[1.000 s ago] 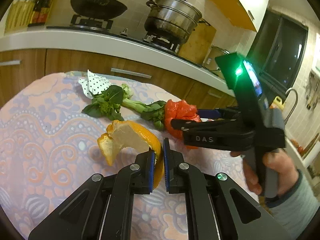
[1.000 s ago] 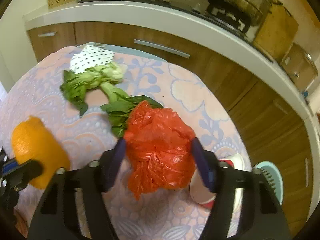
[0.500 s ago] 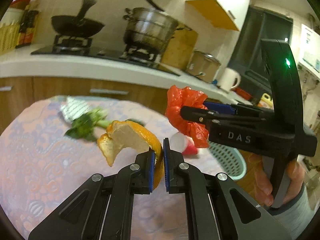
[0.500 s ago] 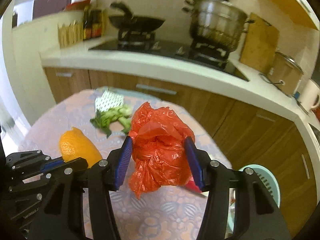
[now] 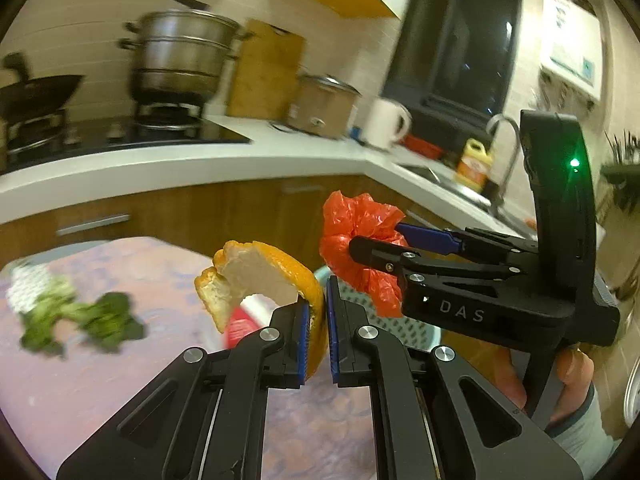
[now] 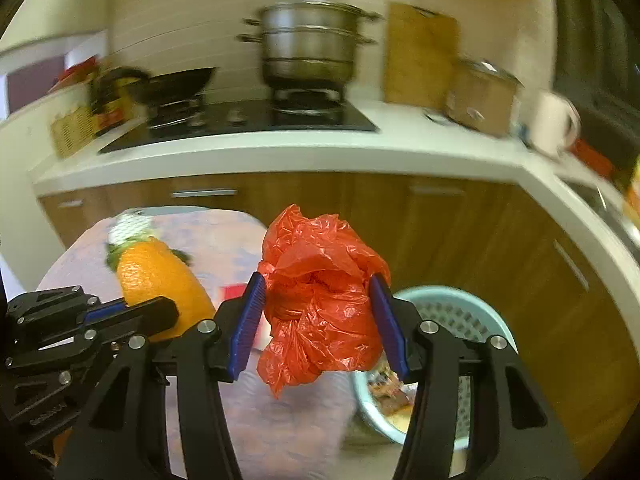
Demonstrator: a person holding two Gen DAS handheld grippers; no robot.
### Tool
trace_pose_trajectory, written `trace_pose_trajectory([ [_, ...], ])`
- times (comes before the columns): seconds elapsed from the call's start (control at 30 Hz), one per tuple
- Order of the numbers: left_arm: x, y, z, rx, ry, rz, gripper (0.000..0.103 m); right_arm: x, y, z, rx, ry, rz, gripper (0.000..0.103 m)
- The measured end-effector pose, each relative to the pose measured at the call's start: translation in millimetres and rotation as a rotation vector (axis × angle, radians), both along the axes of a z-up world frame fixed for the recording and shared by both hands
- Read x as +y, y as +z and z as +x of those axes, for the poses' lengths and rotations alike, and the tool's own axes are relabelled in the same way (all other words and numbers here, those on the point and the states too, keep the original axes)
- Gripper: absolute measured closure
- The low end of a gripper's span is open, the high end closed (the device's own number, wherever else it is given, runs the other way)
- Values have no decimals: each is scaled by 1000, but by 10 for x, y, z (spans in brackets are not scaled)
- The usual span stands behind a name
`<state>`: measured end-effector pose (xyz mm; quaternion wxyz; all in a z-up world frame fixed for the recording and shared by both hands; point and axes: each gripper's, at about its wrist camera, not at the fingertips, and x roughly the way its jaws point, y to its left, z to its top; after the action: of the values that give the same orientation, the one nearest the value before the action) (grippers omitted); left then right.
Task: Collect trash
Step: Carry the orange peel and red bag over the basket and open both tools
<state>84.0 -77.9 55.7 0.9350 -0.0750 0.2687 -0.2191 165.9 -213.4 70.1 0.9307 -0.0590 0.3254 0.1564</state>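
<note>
My left gripper (image 5: 317, 316) is shut on a curled orange peel (image 5: 256, 276), held in the air above the table edge. The peel also shows in the right wrist view (image 6: 160, 284). My right gripper (image 6: 318, 312) is shut on a crumpled red plastic bag (image 6: 320, 300), also lifted; the bag shows in the left wrist view (image 5: 356, 244) just right of the peel. A light-blue perforated trash basket (image 6: 460, 312) stands on the floor below and right of the bag, with some scraps inside; in the left wrist view its rim (image 5: 400, 328) lies behind my fingers.
Green leafy vegetables (image 5: 80, 316) and a dotted white paper (image 5: 24, 284) lie on the patterned tablecloth (image 5: 100, 380). A red-and-white cup (image 5: 244, 320) stands near the table edge. Wooden cabinets (image 6: 460, 232) and a white counter with stove and steamer pot (image 6: 308, 44) are behind.
Both grippers have swung right and lifted away from the table with the peel and the bag. The trash basket has come into view under them; the vegetables have slid to the left.
</note>
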Motion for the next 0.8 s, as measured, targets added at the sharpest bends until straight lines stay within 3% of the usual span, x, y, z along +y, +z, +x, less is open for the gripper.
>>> trace_pose_trajectory([
  [0.13,-294,-91,266,55,-65,-34,97,-471,-168,151,39,-94,34,53],
  [0.33,-782,-297,627,107,-128,17,96,-1016,-527,371,97,-227,58,53],
  [0.47,-1065,-543,891,173,-154,23,95,-1415,-896,479,178,-341,128,53],
  [0.67,-1281,-790,1043,211,-173,44,92,-1716,-1218,594,250,-430,173,50],
  [0.73,-1330,-837,1067,228,-180,46,82,-1761,-1267,627,261,-447,175,44],
  [0.8,-1354,-879,1091,238,-168,64,53,-1782,-1332,660,280,-461,177,39],
])
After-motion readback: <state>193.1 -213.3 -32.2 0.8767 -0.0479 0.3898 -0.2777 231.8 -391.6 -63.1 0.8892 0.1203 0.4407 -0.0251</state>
